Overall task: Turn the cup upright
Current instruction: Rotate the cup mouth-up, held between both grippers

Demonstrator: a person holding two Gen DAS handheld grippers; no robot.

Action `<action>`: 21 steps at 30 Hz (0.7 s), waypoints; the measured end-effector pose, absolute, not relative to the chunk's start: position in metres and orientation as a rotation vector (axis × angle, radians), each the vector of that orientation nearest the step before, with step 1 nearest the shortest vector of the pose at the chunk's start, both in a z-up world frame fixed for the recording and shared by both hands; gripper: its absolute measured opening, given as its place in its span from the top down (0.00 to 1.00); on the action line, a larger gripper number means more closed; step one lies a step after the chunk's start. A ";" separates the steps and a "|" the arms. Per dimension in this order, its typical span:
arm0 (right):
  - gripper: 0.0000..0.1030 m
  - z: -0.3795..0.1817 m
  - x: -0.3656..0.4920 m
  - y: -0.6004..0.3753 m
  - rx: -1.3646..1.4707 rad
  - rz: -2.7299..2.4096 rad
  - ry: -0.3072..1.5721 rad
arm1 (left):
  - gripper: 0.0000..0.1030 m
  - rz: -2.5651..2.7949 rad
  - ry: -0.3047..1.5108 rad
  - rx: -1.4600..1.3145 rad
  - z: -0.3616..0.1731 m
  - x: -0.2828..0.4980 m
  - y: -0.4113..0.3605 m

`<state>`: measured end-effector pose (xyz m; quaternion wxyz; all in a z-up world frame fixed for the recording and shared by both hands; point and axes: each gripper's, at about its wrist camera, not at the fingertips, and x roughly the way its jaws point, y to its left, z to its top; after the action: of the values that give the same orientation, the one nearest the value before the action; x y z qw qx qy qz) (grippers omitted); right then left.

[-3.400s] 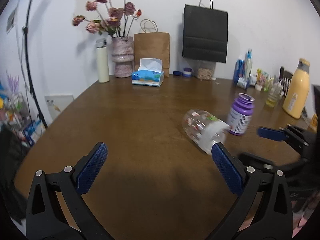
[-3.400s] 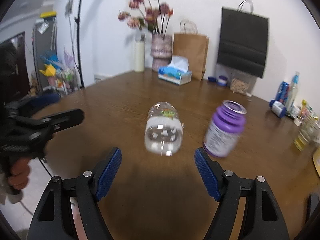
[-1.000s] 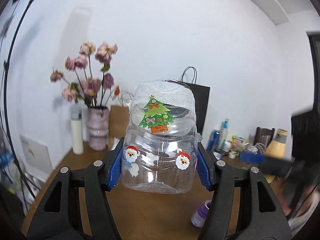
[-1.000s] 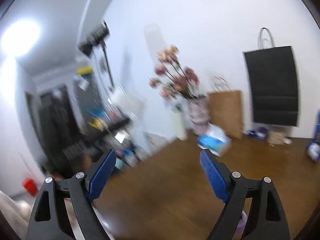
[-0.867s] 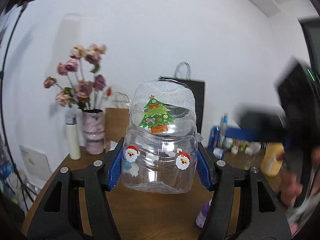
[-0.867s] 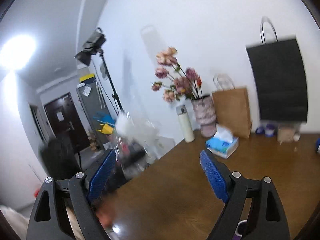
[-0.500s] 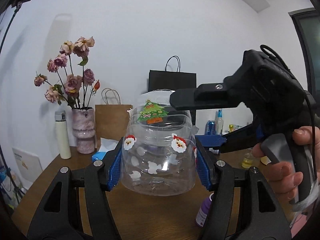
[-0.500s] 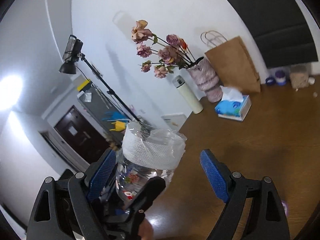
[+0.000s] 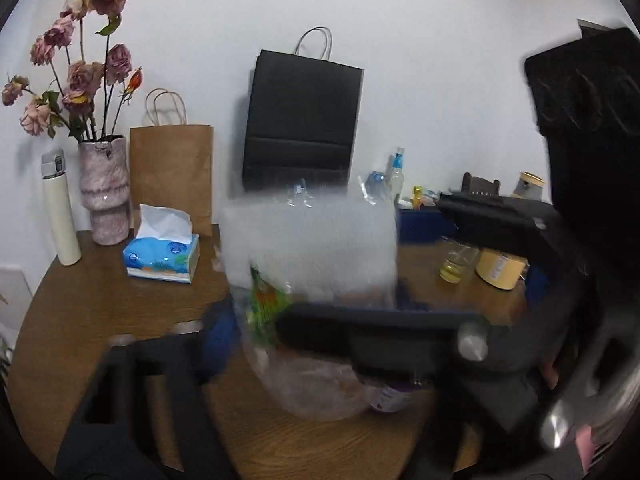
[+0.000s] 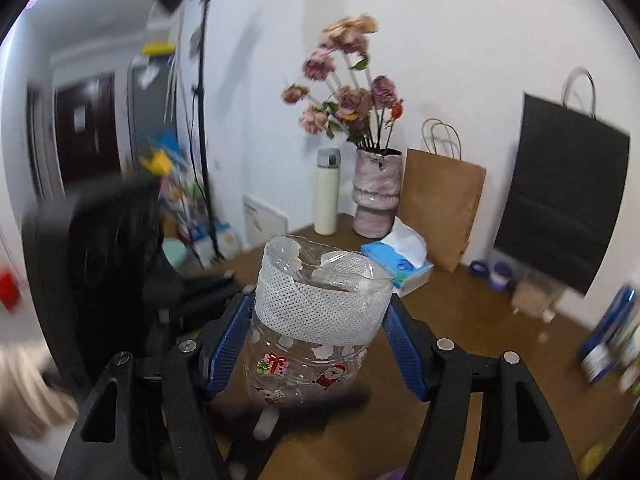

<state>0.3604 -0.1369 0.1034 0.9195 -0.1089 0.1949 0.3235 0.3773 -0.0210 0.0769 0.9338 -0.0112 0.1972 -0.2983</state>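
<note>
A white wall backs our brown tabletop (image 9: 100, 304), where the vase of dried roses (image 9: 105, 190) stands, a white flask (image 9: 60, 208) left of it, and a tissue box (image 9: 162, 254) and paper bags to its right. Only the right wrist view is sharp: there our right gripper (image 10: 316, 334) has its blue fingers (image 10: 226, 344) closed on the cup (image 10: 320, 320), held upright above the tabletop in front of the vase. It is clear plastic with a white mesh band and Santa stickers. In the left wrist view the cup (image 9: 308, 292) is a blur; we cannot tell how our left gripper (image 9: 224, 344) stands.
</note>
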 end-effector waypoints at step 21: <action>0.20 0.012 0.389 -0.165 -0.158 0.654 0.335 | 0.43 -0.541 0.558 -0.019 -0.007 0.401 -0.039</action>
<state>0.3894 -0.1653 0.0123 0.9302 -0.0771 0.1637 0.3193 0.4011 -0.0386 -0.0070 0.9254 -0.0092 0.2718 -0.2638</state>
